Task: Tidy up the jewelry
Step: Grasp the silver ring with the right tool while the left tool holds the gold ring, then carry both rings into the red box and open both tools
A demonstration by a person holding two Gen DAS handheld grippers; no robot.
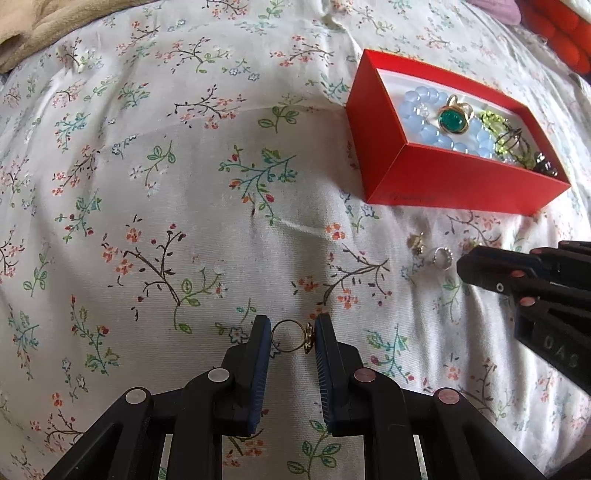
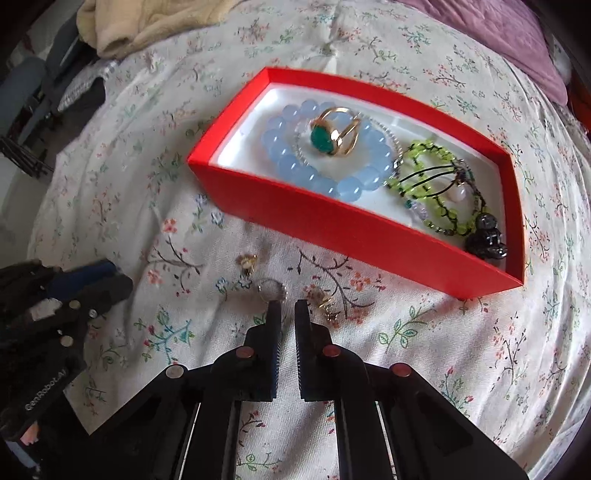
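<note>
A thin gold ring with a small gold ornament sits between the fingertips of my left gripper; the jaws touch it on both sides. A red box holds a blue bead bracelet, a gold ring with a green stone, a green bead bracelet and dark beads. My right gripper has its jaws nearly closed and empty, just short of a silver ring. A small gold piece and another gold piece lie beside it.
All lies on a white floral bedsheet. A beige blanket is bunched at the far left, purple fabric at the far right. My right gripper's body shows in the left wrist view; my left gripper shows in the right wrist view.
</note>
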